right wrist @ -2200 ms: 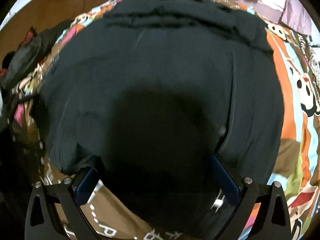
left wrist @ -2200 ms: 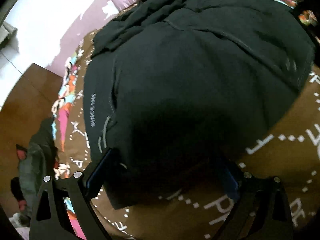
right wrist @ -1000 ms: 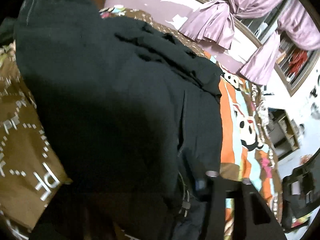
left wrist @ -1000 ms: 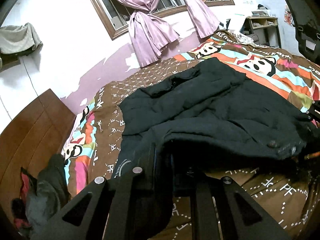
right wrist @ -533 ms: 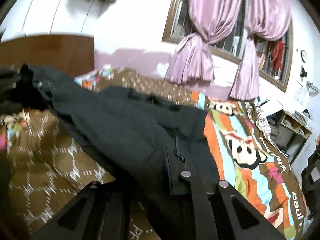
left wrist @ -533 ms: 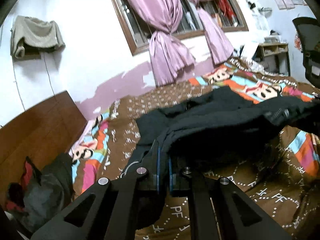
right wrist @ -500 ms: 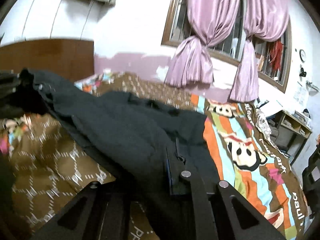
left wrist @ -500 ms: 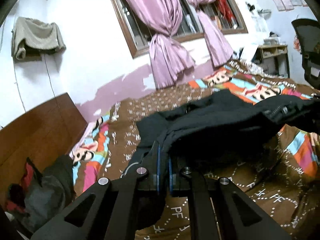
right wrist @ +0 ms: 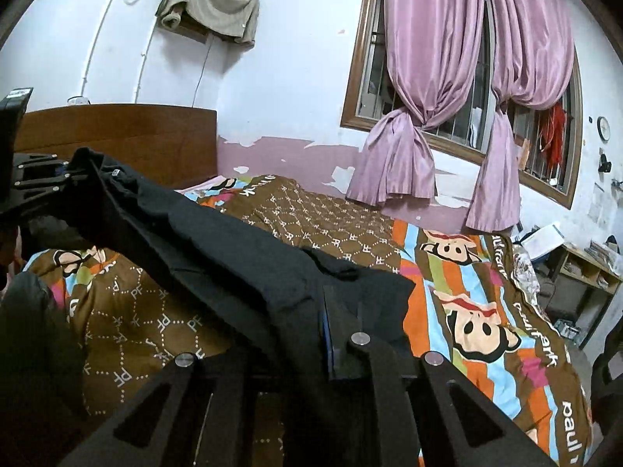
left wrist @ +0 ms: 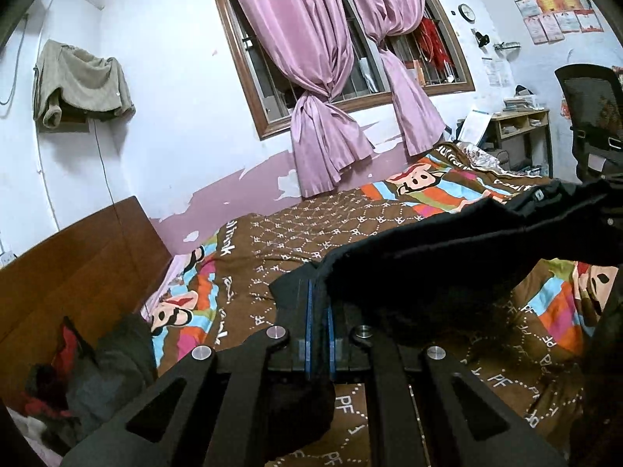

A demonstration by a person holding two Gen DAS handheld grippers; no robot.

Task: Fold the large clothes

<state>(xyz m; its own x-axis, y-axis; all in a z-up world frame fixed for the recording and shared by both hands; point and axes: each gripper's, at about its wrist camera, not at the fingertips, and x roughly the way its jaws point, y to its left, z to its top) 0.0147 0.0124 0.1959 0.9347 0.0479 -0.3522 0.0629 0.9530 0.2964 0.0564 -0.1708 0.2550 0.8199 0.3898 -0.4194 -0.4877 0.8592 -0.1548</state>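
A large black jacket hangs stretched in the air between my two grippers, above the bed. My left gripper is shut on one edge of it; the cloth runs off to the right. My right gripper is shut on the other edge, and the jacket stretches away to the left, where the left gripper shows at its far end. The lower part of the jacket hangs out of sight below both cameras.
The bed has a brown patterned cover with cartoon stripes. A wooden headboard and a heap of dark clothes are at the left. A desk and an office chair stand at the right.
Both grippers closed on the jacket's edge and lifted it off the bed. It lay flat on the cover before; now it hangs taut between them, higher than half a second ago.
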